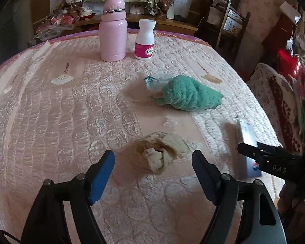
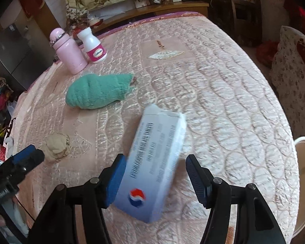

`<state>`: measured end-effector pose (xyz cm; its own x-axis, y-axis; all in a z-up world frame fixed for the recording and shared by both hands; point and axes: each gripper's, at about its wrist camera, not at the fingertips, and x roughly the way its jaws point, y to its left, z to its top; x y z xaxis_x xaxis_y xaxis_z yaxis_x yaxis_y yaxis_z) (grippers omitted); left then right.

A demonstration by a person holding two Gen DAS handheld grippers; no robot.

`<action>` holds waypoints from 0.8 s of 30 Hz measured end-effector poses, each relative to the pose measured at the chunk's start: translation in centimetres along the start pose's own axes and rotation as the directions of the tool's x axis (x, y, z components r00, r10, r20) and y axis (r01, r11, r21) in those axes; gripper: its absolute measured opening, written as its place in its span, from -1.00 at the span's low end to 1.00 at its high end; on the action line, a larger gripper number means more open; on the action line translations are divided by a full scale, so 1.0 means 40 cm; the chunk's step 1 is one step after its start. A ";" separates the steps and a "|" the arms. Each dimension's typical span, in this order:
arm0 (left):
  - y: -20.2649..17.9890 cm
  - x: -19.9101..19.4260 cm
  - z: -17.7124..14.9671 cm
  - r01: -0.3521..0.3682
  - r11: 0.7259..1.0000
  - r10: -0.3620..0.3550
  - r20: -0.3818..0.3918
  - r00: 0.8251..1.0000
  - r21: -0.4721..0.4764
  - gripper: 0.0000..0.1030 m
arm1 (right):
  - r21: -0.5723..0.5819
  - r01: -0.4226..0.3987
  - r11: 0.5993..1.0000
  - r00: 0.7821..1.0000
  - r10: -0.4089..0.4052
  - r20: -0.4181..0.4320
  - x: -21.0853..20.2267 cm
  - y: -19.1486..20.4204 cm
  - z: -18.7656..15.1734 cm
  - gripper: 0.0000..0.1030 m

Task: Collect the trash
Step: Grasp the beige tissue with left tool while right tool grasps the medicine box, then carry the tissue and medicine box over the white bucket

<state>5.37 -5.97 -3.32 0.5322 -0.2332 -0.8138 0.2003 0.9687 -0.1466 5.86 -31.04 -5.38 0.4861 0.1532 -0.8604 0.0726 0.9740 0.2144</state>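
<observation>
A crumpled beige tissue (image 1: 156, 152) lies on the pink quilted bed (image 1: 61, 111). My left gripper (image 1: 153, 162) is open, and the tissue sits between its fingertips and just ahead of them. The tissue also shows in the right wrist view (image 2: 58, 146). A white and blue medicine box (image 2: 154, 162) lies on the quilt (image 2: 223, 101) between the open fingers of my right gripper (image 2: 155, 170), against the left pad. The box also shows in the left wrist view (image 1: 248, 142), with my right gripper (image 1: 262, 158) over it.
A rolled green towel (image 1: 185, 95) with a wrapper at its end lies mid-bed. A pink flask (image 1: 112, 30) and a white pill bottle (image 1: 144, 39) stand at the far edge. A white bin rim (image 2: 303, 142) stands off the bed's right side, by a floral pillow (image 2: 294, 77).
</observation>
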 end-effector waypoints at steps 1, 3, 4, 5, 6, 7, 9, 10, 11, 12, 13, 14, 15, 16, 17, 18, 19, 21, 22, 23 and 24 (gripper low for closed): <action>0.000 0.007 0.002 -0.001 1.000 0.001 0.001 1.000 -0.001 0.53 | -0.008 0.011 1.000 1.000 -0.011 0.001 0.004 0.008 0.002 0.30; -0.004 0.020 0.006 -0.004 1.000 0.004 0.004 1.000 0.001 0.53 | -0.020 0.025 0.999 1.000 -0.025 0.000 0.013 0.025 0.007 0.33; -0.009 0.030 0.006 -0.004 1.000 0.004 0.002 1.000 0.008 0.53 | -0.025 0.024 0.999 1.000 -0.024 -0.002 0.016 0.032 0.009 0.33; -0.015 0.039 0.006 -0.007 1.000 0.007 -0.001 1.000 0.016 0.53 | -0.032 0.027 0.999 1.000 -0.027 -0.003 0.019 0.039 0.010 0.33; -0.020 0.045 0.004 -0.013 1.000 0.013 -0.002 1.000 0.021 0.53 | -0.045 0.041 0.998 0.999 -0.041 -0.002 0.023 0.047 0.010 0.33; -0.024 0.050 0.003 -0.018 1.000 0.018 -0.002 1.000 0.024 0.52 | -0.059 0.052 0.997 0.999 -0.052 0.002 0.025 0.052 0.009 0.33; -0.028 0.059 0.001 -0.013 1.000 0.013 -0.008 1.000 0.022 0.47 | -0.076 0.068 0.995 0.998 -0.067 0.011 0.029 0.061 0.007 0.33; -0.029 0.062 -0.001 -0.004 1.000 0.005 -0.010 1.000 0.019 0.17 | -0.083 0.074 0.994 0.997 -0.073 0.017 0.027 0.063 0.001 0.33; -0.030 0.065 -0.002 -0.008 1.000 0.008 -0.018 1.000 0.020 -0.23 | -0.096 0.076 0.992 0.997 -0.074 0.027 0.023 0.062 -0.008 0.33; -0.032 0.069 -0.004 -0.018 1.000 0.019 -0.032 0.999 0.023 -0.35 | -0.108 0.079 0.991 0.997 -0.076 0.035 0.017 0.054 -0.016 0.30; -0.032 0.069 -0.006 -0.016 1.000 0.016 -0.034 0.999 0.019 -0.36 | -0.122 0.082 0.989 0.996 -0.077 0.050 0.011 0.053 -0.023 0.13; -0.033 0.064 -0.009 -0.005 1.000 0.005 -0.030 1.000 0.012 -0.39 | -0.116 0.063 0.991 0.997 -0.058 0.046 0.005 0.044 -0.026 0.13; -0.034 0.056 -0.012 0.008 1.000 -0.007 -0.028 1.000 0.006 -0.39 | -0.106 0.035 0.994 0.999 -0.030 0.043 -0.005 0.034 -0.032 0.13; -0.038 0.046 -0.015 0.018 1.000 -0.018 -0.025 1.000 0.005 -0.40 | -0.102 0.016 0.995 0.999 -0.011 0.050 -0.018 0.027 -0.037 0.12; -0.043 0.037 -0.016 0.022 1.000 -0.022 -0.021 1.000 0.007 -0.41 | -0.105 0.017 0.994 0.998 -0.011 0.063 -0.031 0.023 -0.043 0.12; -0.055 0.023 -0.019 0.027 1.000 -0.026 -0.013 1.000 0.014 -0.41 | -0.111 0.022 0.994 0.997 -0.014 0.076 -0.047 0.020 -0.050 0.12; -0.064 0.014 -0.020 0.030 0.999 -0.030 -0.008 1.000 0.019 -0.41 | -0.116 0.017 0.993 0.996 -0.006 0.092 -0.069 0.014 -0.057 0.12; -0.091 -0.008 -0.027 0.046 0.998 -0.046 0.006 0.999 0.031 -0.41 | -0.106 -0.004 0.994 0.994 0.015 0.107 -0.098 0.002 -0.064 0.12; -0.107 -0.018 -0.030 0.053 0.998 -0.053 0.012 0.999 0.037 -0.41 | -0.097 -0.009 0.995 0.993 0.021 0.120 -0.119 -0.008 -0.069 0.12; -0.123 -0.026 -0.033 0.056 0.997 -0.057 0.017 0.998 0.045 -0.41 | -0.092 -0.009 0.996 0.992 0.021 0.127 -0.132 -0.014 -0.072 0.12; -0.142 -0.033 -0.037 0.060 0.997 -0.061 0.020 0.998 0.054 -0.41 | -0.087 -0.010 0.996 0.991 0.022 0.134 -0.146 -0.022 -0.077 0.12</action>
<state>2.30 -11.03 -2.24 0.5350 -0.2939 -0.7921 0.2763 0.9469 -0.1648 0.27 -32.27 -1.96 0.5997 0.1510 -0.7859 -0.0082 0.9832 0.1826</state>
